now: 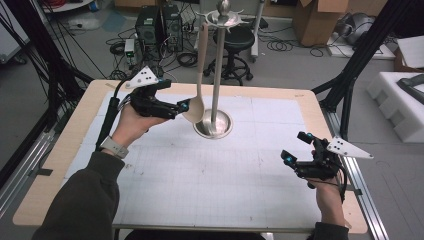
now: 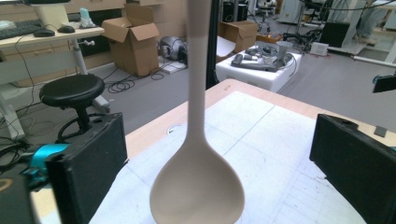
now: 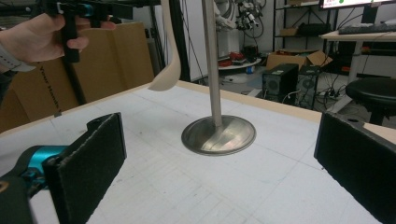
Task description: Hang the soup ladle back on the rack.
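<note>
The beige spoon (image 1: 199,85) hangs upright from the top of the metal stand (image 1: 218,75), whose round base sits on the table (image 1: 60,145). The left claw (image 1: 184,106) is spread wide around the spoon's bowl, pads clear of it. The right claw (image 1: 296,148) is also wide, holding nothing, well apart near the table's right edge
</note>
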Tool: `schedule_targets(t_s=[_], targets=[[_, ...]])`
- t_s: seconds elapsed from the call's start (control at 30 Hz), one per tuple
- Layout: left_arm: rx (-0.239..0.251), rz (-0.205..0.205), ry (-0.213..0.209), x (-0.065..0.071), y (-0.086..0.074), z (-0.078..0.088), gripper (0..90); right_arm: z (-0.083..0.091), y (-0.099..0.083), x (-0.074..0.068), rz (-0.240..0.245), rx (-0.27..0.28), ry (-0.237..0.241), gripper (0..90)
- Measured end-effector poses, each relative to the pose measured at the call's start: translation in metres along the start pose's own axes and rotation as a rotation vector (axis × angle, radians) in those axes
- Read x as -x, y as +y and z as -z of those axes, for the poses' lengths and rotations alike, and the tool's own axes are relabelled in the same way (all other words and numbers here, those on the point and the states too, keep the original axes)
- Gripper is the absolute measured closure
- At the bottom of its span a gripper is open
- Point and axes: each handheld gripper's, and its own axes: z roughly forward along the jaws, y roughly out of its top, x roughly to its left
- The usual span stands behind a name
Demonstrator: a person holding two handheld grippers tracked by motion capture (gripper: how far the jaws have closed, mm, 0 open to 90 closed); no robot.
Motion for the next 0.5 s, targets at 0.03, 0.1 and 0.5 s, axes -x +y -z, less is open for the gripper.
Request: schedule_targets(t_s=[0.03,0.1,0.5], targets=[[-0.011,0.011,0.002,-0.001,-0.002,0.003,1.7,0.000,0.000,0.000,0.002,0.000,-0.002,1.2],[-0.047,0.017,0.020,0.000,-0.006,0.009,1.7,-0.001,0.000,-0.001,0.000,-0.003,-0.001,1.2],[0.021,-0.018,-0.003,0.006,-0.058,0.057,1.7,-0.007,-0.003,-0.003,0.007,-0.029,0.004,1.2]])
